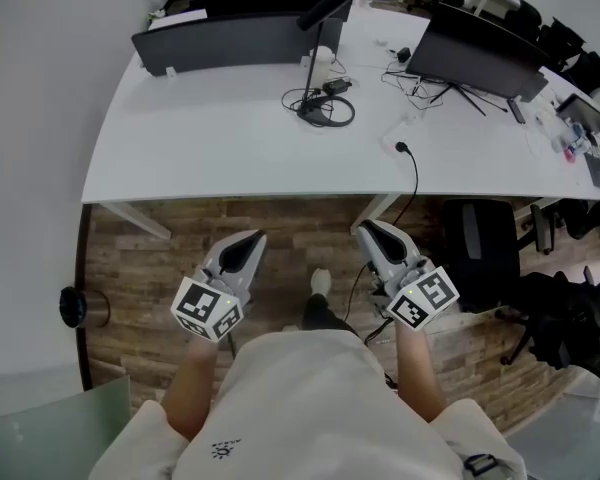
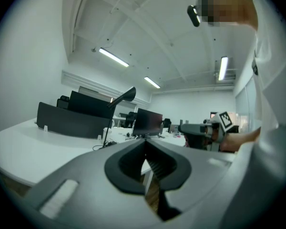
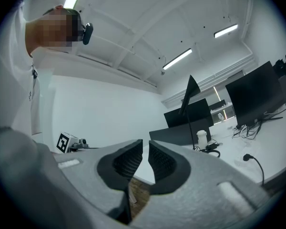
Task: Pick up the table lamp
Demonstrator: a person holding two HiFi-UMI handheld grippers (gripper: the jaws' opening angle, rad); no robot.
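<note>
Head view: the lamp (image 1: 330, 3) is seen at the far side of the white surface (image 1: 230, 138). Its thin stem is upright and its black arm slants off toward the picture's upper right. A coiled cable (image 1: 327, 110) lies at the lamp's foot, and a dark screen (image 1: 230, 40) stands just left of the lamp. Both hand-held grippers are held over wooden floor, well short of the lamp. The left hand-held gripper (image 1: 245, 243) is closed and empty. The right hand-held gripper (image 1: 372, 230) is all but closed, with only a thin slit left between its jaws, and nothing is held.

The lamp's side profile is given only by the gripper views. In the left gripper view the lamp (image 2: 126, 95) has its arm rising rightward. In the right gripper view the lamp (image 3: 192, 87) stands tall against the wall.
</note>
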